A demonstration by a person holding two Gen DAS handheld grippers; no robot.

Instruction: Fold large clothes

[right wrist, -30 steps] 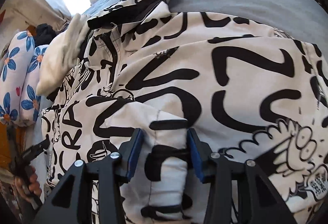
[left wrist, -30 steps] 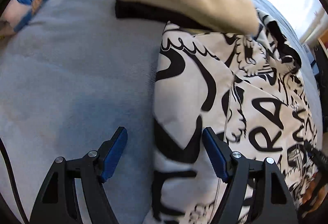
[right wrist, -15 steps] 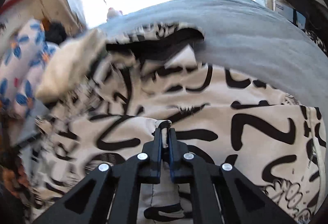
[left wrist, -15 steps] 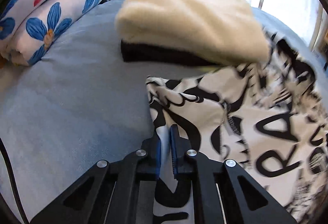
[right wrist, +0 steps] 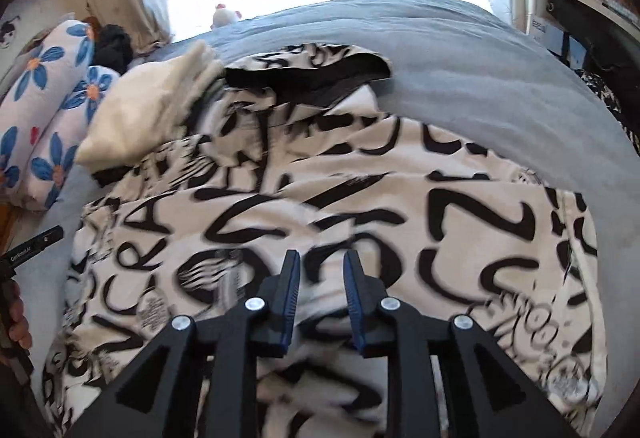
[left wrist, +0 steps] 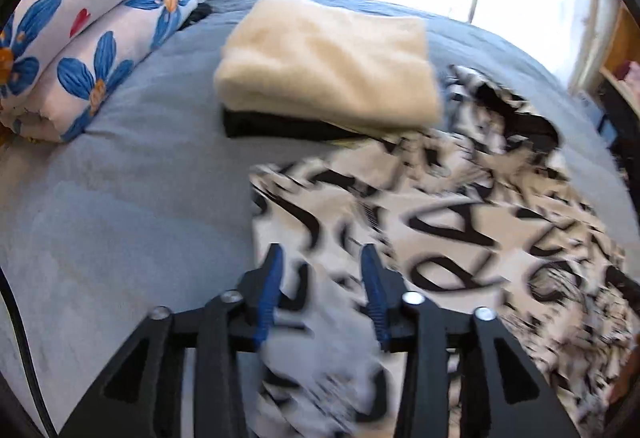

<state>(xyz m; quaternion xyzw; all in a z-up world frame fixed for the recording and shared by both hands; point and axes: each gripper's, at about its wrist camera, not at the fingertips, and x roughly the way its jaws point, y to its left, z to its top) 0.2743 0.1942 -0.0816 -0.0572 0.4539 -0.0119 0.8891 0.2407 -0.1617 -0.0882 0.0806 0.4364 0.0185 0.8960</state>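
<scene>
With both the left claw and right claw opening, released off the printed garment, its fold may spring apart on the bed.

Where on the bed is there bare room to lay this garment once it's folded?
Bare grey bedspread lies between the floral bolsters and the printed jacket, in front of the cream-on-black folded stack. Another strip runs past the jacket's far right edge. The centre is crowded.
</scene>
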